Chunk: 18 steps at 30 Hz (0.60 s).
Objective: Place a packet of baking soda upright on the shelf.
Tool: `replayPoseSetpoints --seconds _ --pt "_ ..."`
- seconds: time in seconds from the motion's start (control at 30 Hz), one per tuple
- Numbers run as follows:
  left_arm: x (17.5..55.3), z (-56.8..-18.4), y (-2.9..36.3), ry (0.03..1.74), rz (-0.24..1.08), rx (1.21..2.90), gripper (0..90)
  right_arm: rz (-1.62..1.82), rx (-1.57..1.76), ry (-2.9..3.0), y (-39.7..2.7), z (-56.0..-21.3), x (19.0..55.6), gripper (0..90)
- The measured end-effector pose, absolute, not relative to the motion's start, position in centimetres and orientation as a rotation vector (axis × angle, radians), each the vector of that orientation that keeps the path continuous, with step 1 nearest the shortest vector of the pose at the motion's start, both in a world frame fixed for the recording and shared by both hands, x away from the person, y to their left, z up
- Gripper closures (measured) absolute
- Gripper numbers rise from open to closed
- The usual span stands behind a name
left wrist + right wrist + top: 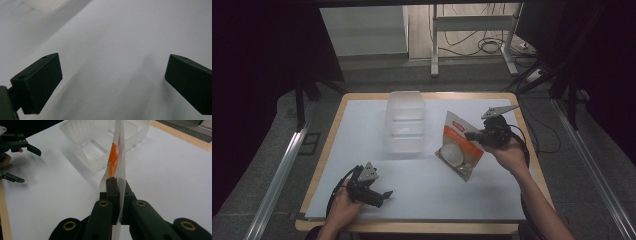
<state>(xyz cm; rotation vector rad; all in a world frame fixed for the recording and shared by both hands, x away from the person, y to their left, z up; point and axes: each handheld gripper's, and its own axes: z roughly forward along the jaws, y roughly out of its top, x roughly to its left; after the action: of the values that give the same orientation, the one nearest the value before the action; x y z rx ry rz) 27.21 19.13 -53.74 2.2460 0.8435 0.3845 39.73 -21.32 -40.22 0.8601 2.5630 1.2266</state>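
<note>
An orange-and-white plastic packet point(459, 145) with a clear window hangs tilted above the table's right half. My right gripper point(473, 135) is shut on the packet's right edge; in the right gripper view the packet point(117, 157) stands edge-on between the closed jaws of that gripper point(118, 185). My left gripper point(382, 196) rests low near the front left of the white table sheet, jaws open. In the left gripper view its two black fingertips point(40, 80) stand far apart over bare white sheet, with nothing between them.
A clear plastic bin point(405, 121) stands empty at the back middle of the table, just left of the packet; its bin wall point(82, 142) lies beyond the packet in the right gripper view. The wooden table edge point(532, 150) runs close behind the right hand.
</note>
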Motion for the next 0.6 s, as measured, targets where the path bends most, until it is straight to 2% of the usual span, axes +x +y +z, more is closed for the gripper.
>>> replayPoseSetpoints --seconds 0.6 --pt "27.2 -53.7 19.1 0.843 0.386 2.249 1.3 1.136 0.806 2.52 -20.2 -37.3 40.8 89.0"
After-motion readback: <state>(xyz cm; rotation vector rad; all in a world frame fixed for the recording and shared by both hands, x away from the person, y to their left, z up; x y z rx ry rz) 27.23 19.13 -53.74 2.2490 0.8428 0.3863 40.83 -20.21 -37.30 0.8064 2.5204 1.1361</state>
